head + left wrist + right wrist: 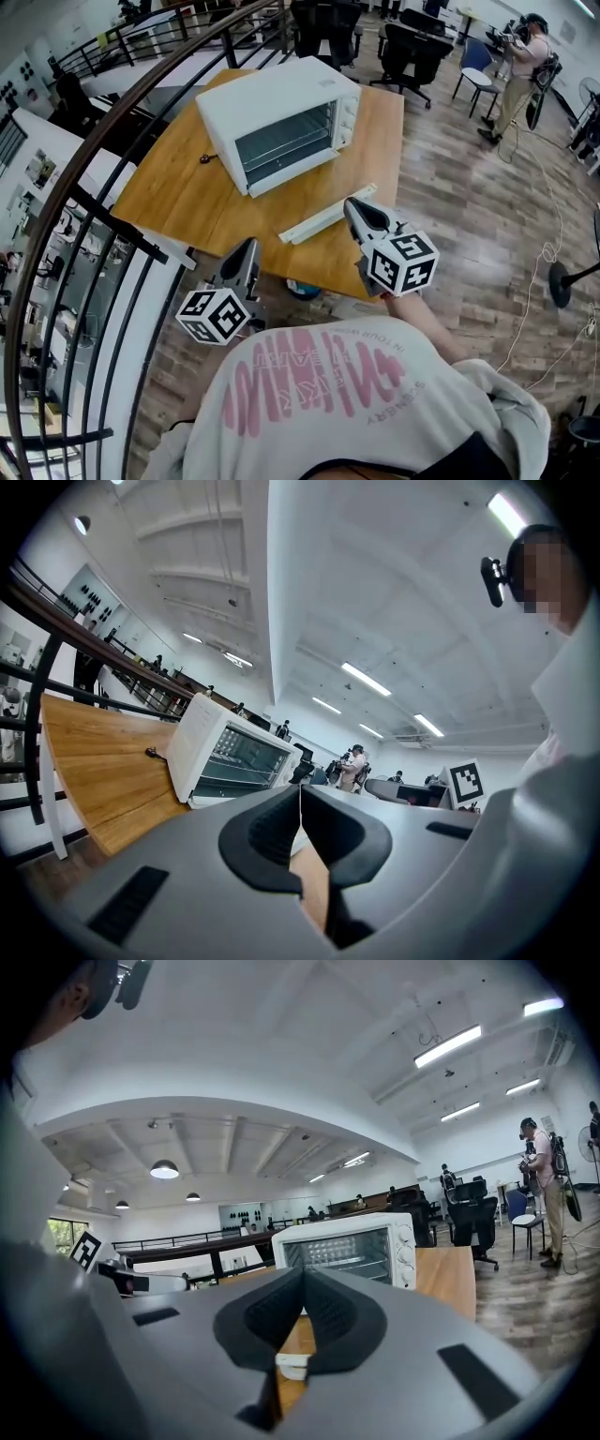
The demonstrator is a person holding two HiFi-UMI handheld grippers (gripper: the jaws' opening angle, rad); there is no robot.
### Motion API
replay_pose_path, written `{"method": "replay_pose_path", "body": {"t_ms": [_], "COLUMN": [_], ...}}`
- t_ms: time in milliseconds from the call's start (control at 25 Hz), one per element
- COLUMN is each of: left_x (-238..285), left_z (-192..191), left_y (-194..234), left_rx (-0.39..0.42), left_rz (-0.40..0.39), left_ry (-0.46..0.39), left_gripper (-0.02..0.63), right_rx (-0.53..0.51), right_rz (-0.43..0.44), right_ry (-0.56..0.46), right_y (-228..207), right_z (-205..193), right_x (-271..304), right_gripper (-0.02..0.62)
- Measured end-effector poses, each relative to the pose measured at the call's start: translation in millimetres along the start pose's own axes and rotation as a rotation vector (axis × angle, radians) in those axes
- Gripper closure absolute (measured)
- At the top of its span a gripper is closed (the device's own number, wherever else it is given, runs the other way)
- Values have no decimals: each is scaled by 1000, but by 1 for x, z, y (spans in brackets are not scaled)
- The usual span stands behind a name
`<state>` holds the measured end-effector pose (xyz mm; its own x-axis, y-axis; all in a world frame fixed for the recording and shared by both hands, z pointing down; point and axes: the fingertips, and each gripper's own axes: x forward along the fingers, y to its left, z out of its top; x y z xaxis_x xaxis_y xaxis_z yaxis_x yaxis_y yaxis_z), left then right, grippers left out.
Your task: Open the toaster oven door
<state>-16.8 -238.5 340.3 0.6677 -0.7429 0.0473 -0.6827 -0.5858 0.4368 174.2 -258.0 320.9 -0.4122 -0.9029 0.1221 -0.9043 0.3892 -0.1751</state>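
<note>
**Both claws closed and empty, short of the oven**

The white box-shaped metal toaster oven stood on the far part of the rectangular wooden table. In the head view its long axis ran across the table, rising toward the right. Its windowed front faced the near edge and the person, and the wire rack showed through the window. The knob panel sat at its right end. Whether the door was fully closed could not be told.

A long, flat white bar lay on the wood between the oven and the near edge, apart from the oven and roughly parallel to its front. A small dark object lay just left of the oven.

The left gripper hung off the near table edge, well short of the oven. Its jaws were pressed together with nothing between them. The right gripper was over the near edge just beside the white bar's right end and pointed toward the oven front. Its jaws likewise met at the tips and held nothing.

A curved black metal railing ran along the table's left side.
</note>
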Motion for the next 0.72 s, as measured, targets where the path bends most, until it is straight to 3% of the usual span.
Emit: {"method": "replay_pose_path", "body": {"t_ms": [720], "left_x": [-15], "left_z": [-27], "left_y": [-13], "left_rx": [-33], "left_rz": [44], "left_ry": [-7], "left_gripper": [584], "right_rx": [-26], "right_rz": [26], "right_ry": [76], "right_y": [-1], "right_z": [-34], "right_x": [-20], "right_gripper": [588]}}
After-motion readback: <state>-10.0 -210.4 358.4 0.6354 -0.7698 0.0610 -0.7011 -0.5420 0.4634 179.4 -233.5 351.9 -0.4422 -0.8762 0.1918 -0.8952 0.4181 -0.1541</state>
